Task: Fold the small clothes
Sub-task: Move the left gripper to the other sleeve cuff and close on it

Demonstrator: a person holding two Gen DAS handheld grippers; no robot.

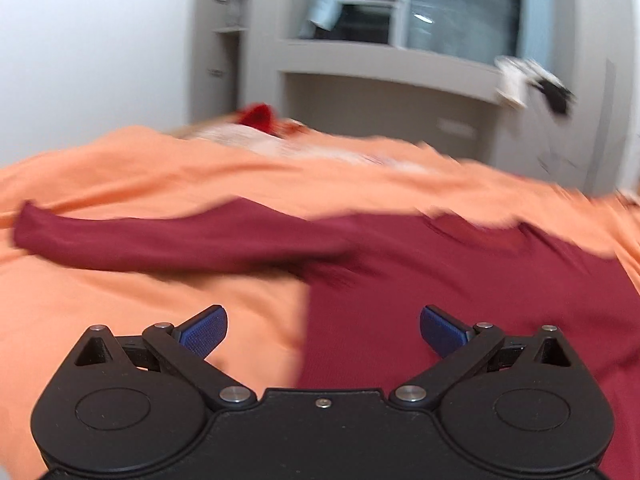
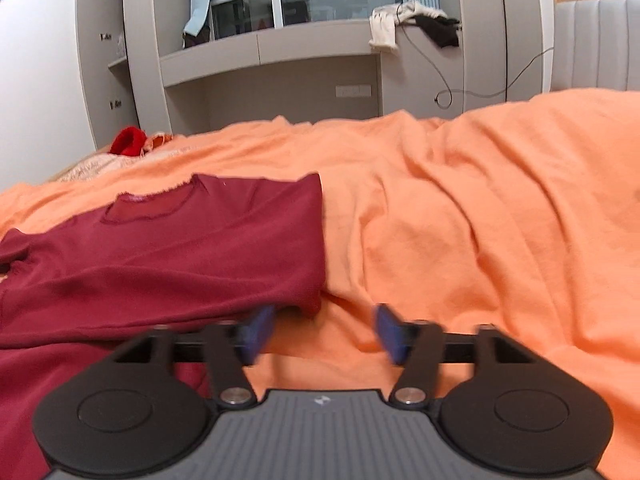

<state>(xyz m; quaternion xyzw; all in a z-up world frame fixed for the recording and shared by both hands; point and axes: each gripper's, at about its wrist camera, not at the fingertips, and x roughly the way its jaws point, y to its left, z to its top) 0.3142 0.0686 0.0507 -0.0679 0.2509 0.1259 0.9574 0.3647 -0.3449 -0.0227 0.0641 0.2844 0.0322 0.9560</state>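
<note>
So the dark red shirt (image 2: 168,248) is lying flat on the orange bedsheet (image 2: 480,208), taking up the left half of the right wrist view. Its neckline (image 2: 150,204) points toward the top of the frame, at the far side of the bed, and the body runs back down toward the camera, so the long axis goes roughly bottom to top of the picture. The right side is folded in, giving a straight vertical edge near the middle of the frame.

In the left wrist view the same shirt (image 1: 460,280) fills the lower right, and one long sleeve (image 1: 160,236) sticks out sideways to the left edge of the frame, across the sheet (image 1: 120,320). That view is pretty blurry, so finer detail is hard to tell.

The left claw (image 1: 323,330) sits at the bottom of its frame with its blue pads spread wide, nothing between them, positioned over the shirt's straight left edge where red meets orange. The right claw (image 2: 323,334) is level and low over the bed, pads parted about halfway and holding nothing, just beside the shirt's lower right corner. Its left pad (image 2: 256,332) looks very close to the cloth, but I can't tell if it touches.

Further out, at the top of the right wrist view: a bright red item (image 2: 128,142) at the far left of the bed, grey cabinets (image 2: 272,60), and white and black clothes (image 2: 416,24) heaped on the ledge.
</note>
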